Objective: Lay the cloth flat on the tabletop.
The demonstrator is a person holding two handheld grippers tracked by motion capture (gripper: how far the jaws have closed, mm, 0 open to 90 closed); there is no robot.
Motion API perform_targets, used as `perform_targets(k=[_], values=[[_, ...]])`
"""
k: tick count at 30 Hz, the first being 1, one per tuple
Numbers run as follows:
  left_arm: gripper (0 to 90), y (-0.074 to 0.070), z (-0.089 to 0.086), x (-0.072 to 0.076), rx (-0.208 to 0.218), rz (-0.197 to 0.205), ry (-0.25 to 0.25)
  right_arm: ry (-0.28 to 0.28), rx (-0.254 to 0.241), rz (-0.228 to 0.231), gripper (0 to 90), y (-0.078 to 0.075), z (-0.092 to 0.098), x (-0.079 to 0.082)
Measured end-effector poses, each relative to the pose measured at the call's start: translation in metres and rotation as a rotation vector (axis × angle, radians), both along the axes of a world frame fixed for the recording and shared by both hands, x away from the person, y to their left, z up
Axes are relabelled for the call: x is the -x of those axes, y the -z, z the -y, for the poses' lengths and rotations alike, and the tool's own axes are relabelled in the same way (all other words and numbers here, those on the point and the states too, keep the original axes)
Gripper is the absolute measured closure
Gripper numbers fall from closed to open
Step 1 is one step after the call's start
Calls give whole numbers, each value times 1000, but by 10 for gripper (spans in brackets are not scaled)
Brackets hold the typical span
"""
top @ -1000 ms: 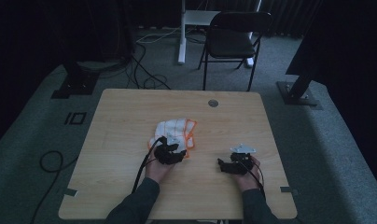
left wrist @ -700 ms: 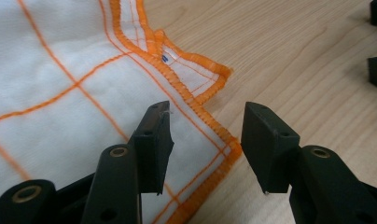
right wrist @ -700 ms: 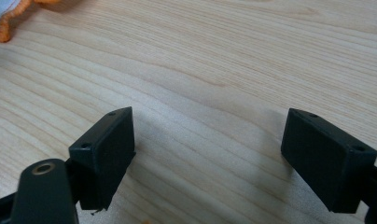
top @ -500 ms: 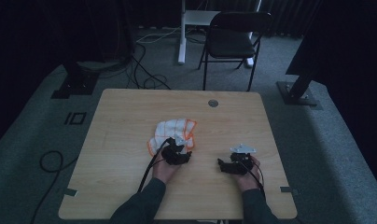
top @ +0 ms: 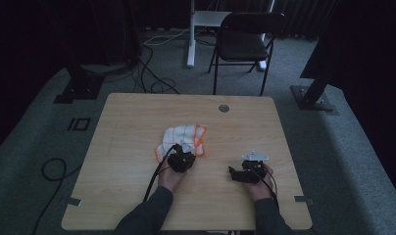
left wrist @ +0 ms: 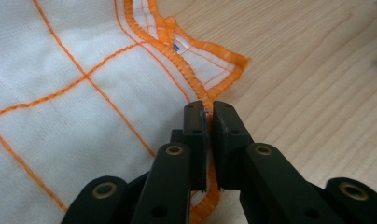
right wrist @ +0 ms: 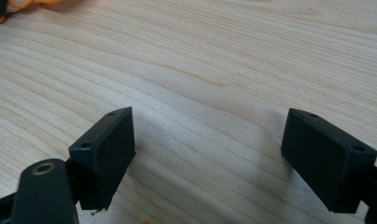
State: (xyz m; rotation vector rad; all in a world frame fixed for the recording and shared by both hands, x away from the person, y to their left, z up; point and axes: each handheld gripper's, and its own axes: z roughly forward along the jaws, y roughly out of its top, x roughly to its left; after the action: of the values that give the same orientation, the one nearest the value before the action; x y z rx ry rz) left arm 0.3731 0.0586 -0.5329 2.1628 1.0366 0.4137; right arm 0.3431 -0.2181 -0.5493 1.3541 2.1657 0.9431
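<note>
Fingers of the left gripper just closed, pinching the cloth's orange hem.

Both grippers are black, with flat black pads and round metal rivets. The right gripper has a grey plate on top. Black cables trail back. The sleeves are dark.

The high view is dim and murky, its dark surroundings near black and the wooden table only faintly lit. Both gripper views are bright and evenly lit, with soft shadows under the blurred near jaws
</note>
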Motion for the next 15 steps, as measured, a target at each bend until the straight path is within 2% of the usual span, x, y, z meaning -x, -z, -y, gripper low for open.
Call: perform_targets(k=[9, 15], values=[[860, -9, -6, 12, 22, 20, 31, 0, -1, 0, 173, 0, 0, 0], [860, -6, -15, 22, 35, 12, 28, 1, -1, -1, 173, 0, 0, 0]])
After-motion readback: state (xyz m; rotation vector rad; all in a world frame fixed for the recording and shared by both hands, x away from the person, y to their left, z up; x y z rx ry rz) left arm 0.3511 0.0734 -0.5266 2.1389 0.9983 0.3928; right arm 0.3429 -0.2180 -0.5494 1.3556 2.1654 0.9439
